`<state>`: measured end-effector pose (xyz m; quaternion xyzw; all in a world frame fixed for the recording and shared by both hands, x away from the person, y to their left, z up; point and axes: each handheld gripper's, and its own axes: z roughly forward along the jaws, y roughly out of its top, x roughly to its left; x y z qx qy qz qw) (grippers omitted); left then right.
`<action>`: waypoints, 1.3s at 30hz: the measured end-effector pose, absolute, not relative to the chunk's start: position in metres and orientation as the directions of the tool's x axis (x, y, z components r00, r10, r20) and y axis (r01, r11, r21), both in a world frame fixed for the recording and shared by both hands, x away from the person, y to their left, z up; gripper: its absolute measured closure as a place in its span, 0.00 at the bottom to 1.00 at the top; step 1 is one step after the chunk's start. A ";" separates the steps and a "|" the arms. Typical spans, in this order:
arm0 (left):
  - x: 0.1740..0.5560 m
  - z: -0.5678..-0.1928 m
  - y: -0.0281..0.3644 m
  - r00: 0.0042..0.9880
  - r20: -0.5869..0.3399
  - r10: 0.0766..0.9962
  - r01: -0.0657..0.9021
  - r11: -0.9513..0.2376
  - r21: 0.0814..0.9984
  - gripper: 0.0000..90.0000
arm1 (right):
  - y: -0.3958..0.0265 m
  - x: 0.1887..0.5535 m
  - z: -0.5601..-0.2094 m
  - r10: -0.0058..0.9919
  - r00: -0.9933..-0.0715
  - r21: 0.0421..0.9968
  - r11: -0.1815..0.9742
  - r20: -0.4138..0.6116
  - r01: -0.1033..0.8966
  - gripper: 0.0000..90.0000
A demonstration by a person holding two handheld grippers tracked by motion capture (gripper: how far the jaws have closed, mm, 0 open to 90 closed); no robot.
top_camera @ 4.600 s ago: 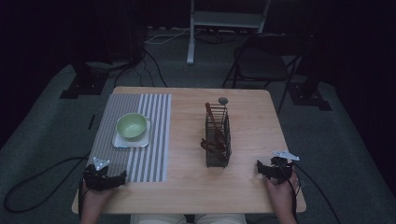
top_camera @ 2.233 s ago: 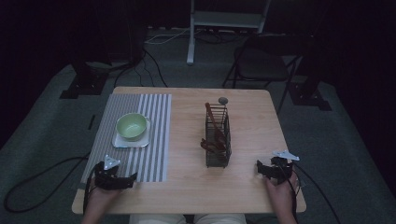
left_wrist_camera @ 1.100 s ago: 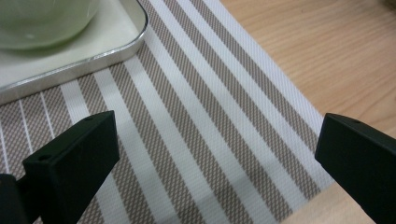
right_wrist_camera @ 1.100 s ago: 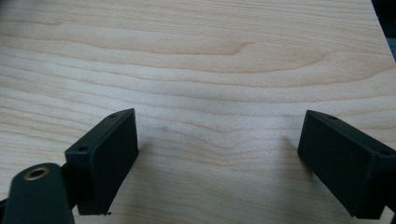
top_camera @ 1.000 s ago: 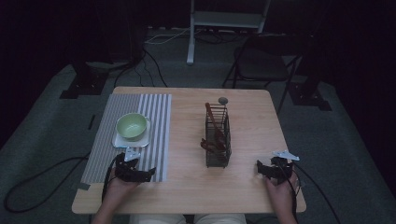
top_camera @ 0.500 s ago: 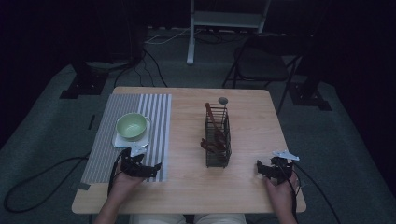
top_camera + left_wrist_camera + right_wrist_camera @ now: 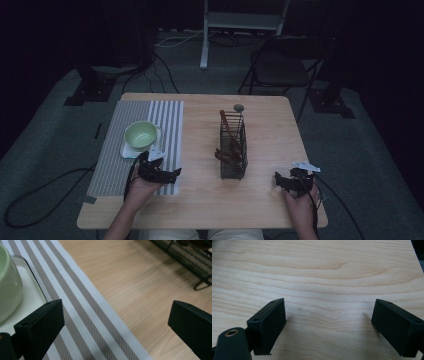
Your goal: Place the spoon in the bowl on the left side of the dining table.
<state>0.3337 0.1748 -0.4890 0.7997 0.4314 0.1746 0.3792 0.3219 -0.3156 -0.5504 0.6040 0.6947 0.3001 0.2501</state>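
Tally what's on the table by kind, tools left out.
Bowl: 1
Saucer: 1
Striped mat: 1
Wire basket: 1
Small grey thing behind the basket: 1
Total: 5, not counting the brown utensils in the basket, too dim to count.

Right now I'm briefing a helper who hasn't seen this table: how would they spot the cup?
On the light wooden table, find the grey-and-white striped placemat on its left side. At the mat's middle sits a white square saucer bearing the pale green round ceramic cup, just beyond the left gripper. It is the table's one green thing; the black wire-mesh basket is dark.
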 end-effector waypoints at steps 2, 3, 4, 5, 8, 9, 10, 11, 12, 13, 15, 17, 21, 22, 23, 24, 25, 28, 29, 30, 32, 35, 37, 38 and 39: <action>0.336 -0.486 0.173 0.569 -0.041 0.821 0.550 -0.343 0.761 0.01 | -0.316 0.322 -0.550 0.989 -0.146 0.719 0.091 0.014 0.689 0.13; 0.337 -0.485 0.171 0.574 -0.040 0.818 0.545 -0.345 0.764 0.01 | -0.316 0.322 -0.550 0.989 -0.146 0.719 0.091 0.014 0.689 0.13; 0.338 -0.483 0.170 0.575 -0.035 0.818 0.541 -0.347 0.766 0.01 | -0.316 0.322 -0.550 0.989 -0.145 0.719 0.090 0.015 0.689 0.13; 0.339 -0.482 0.168 0.581 -0.037 0.813 0.538 -0.349 0.768 0.01 | -0.316 0.322 -0.550 0.989 -0.146 0.719 0.091 0.015 0.689 0.13; 0.343 -0.477 0.165 0.587 -0.037 0.809 0.527 -0.348 0.775 0.01 | -0.316 0.322 -0.550 0.989 -0.147 0.720 0.092 0.015 0.688 0.13; 0.344 -0.476 0.163 0.587 -0.031 0.809 0.523 -0.350 0.778 0.01 | -0.316 0.322 -0.550 0.989 -0.147 0.720 0.092 0.015 0.688 0.13; 0.346 -0.474 0.162 0.597 -0.033 0.802 0.519 -0.354 0.778 0.01 | -0.316 0.322 -0.550 0.989 -0.148 0.720 0.093 0.014 0.688 0.13; 0.347 -0.472 0.160 0.597 -0.027 0.802 0.514 -0.357 0.780 0.01 | -0.316 0.322 -0.551 0.989 -0.148 0.720 0.093 0.014 0.688 0.13; 0.349 -0.470 0.159 0.600 -0.025 0.800 0.510 -0.358 0.782 0.01 | -0.316 0.322 -0.550 0.989 -0.148 0.720 0.093 0.014 0.688 0.13; 0.350 -0.468 0.157 0.605 -0.024 0.795 0.505 -0.361 0.784 0.01 | -0.316 0.322 -0.550 0.989 -0.148 0.720 0.093 0.014 0.688 0.13; 0.353 -0.464 0.154 0.610 -0.022 0.792 0.496 -0.360 0.790 0.01 | -0.316 0.322 -0.550 0.989 -0.148 0.720 0.093 0.014 0.688 0.13; 0.356 -0.460 0.152 0.617 -0.019 0.787 0.480 -0.357 0.801 0.01 | -0.316 0.322 -0.550 0.989 -0.148 0.720 0.093 0.014 0.688 0.13; 0.363 -0.456 0.147 0.637 -0.038 0.770 0.463 -0.343 0.817 0.01 | -0.316 0.322 -0.550 0.989 -0.148 0.720 0.093 0.014 0.688 0.13; 0.365 -0.455 0.145 0.635 -0.034 0.772 0.462 -0.343 0.818 0.01 | -0.316 0.322 -0.550 0.989 -0.148 0.720 0.093 0.014 0.688 0.13; 0.367 -0.455 0.144 0.641 -0.037 0.766 0.457 -0.343 0.821 0.01 | -0.316 0.322 -0.550 0.989 -0.148 0.720 0.093 0.014 0.688 0.13; 0.369 -0.454 0.142 0.639 -0.038 0.768 0.459 -0.341 0.821 0.01 | -0.316 0.322 -0.551 0.989 -0.148 0.720 0.093 0.014 0.688 0.13; 0.371 -0.452 0.141 0.640 -0.036 0.768 0.456 -0.341 0.822 0.01 | -0.316 0.322 -0.550 0.989 -0.148 0.720 0.093 0.014 0.688 0.13; 0.377 -0.448 0.137 0.641 -0.030 0.767 0.451 -0.346 0.823 0.01 | -0.316 0.322 -0.551 0.989 -0.148 0.720 0.093 0.014 0.688 0.13; 0.379 -0.447 0.136 0.642 -0.029 0.766 0.450 -0.345 0.824 0.01 | -0.316 0.322 -0.550 0.989 -0.148 0.720 0.093 0.014 0.688 0.13; 0.381 -0.446 0.135 0.640 -0.021 0.768 0.447 -0.350 0.824 0.01 | -0.316 0.322 -0.550 0.989 -0.148 0.720 0.093 0.014 0.688 0.13; 0.385 -0.443 0.132 0.641 -0.017 0.768 0.443 -0.351 0.825 0.01 | -0.316 0.322 -0.550 0.989 -0.148 0.720 0.092 0.014 0.688 0.13; 0.391 -0.439 0.130 0.638 -0.016 0.770 0.440 -0.347 0.828 0.01 | -0.316 0.322 -0.551 0.989 -0.149 0.720 0.094 0.012 0.687 0.13; 0.395 -0.436 0.127 0.639 -0.020 0.769 0.439 -0.343 0.830 0.01 | -0.316 0.322 -0.551 0.989 -0.149 0.720 0.094 0.013 0.687 0.13; 0.396 -0.435 0.126 0.637 -0.020 0.770 0.438 -0.341 0.832 0.01 | -0.316 0.322 -0.551 0.989 -0.149 0.720 0.094 0.013 0.687 0.13; 0.398 -0.434 0.125 0.642 -0.021 0.766 0.437 -0.343 0.832 0.01 | -0.316 0.322 -0.551 0.989 -0.149 0.721 0.094 0.013 0.687 0.13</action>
